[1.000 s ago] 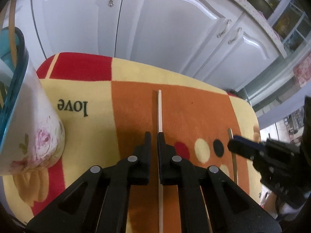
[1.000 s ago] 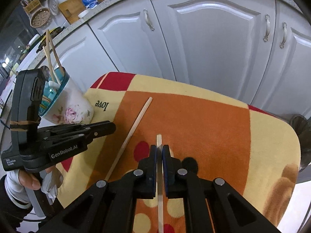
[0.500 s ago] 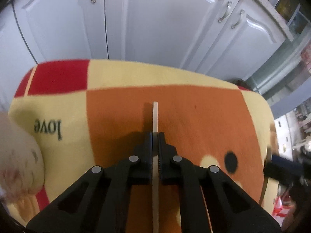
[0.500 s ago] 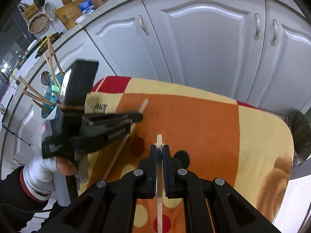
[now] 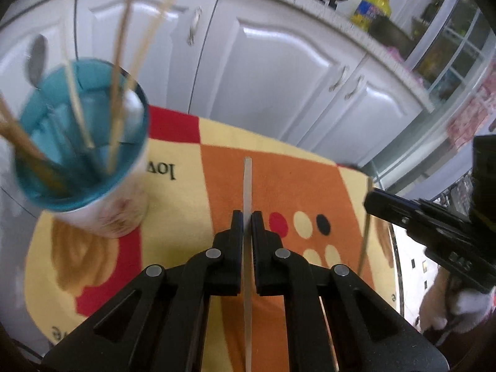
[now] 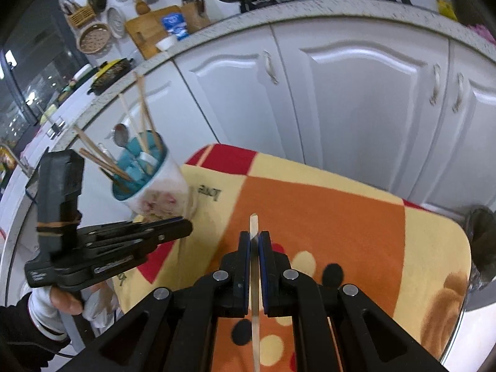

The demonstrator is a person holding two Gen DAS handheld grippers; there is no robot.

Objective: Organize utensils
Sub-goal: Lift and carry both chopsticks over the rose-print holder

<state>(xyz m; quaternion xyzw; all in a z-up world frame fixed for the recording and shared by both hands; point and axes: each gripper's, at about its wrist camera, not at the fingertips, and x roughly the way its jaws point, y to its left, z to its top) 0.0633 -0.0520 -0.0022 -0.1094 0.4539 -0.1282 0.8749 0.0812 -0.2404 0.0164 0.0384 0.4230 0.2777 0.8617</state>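
Observation:
My left gripper [image 5: 247, 215] is shut on a pale wooden chopstick [image 5: 247, 183], held above the patterned cloth [image 5: 294, 186]. The floral cup [image 5: 105, 214] with a teal inside stands to its left, holding several chopsticks and a spoon. My right gripper [image 6: 254, 235] is shut on a second chopstick [image 6: 253, 221], also off the cloth. In the right wrist view the left gripper [image 6: 186, 228] hangs just right of the cup [image 6: 164, 198]. In the left wrist view the right gripper [image 5: 370, 200] sits at the far right with its chopstick [image 5: 364, 241] hanging below it.
White cabinet doors [image 6: 356, 108] stand close behind the cloth-covered table. The counter above carries pans, a cutting board and a yellow oil bottle [image 5: 372, 9]. A dark bin [image 6: 480, 232] sits past the table's right corner.
The left jaws shut on the chopstick that lay on the cloth and lifted it toward the cup. The right gripper rose with its chopstick.

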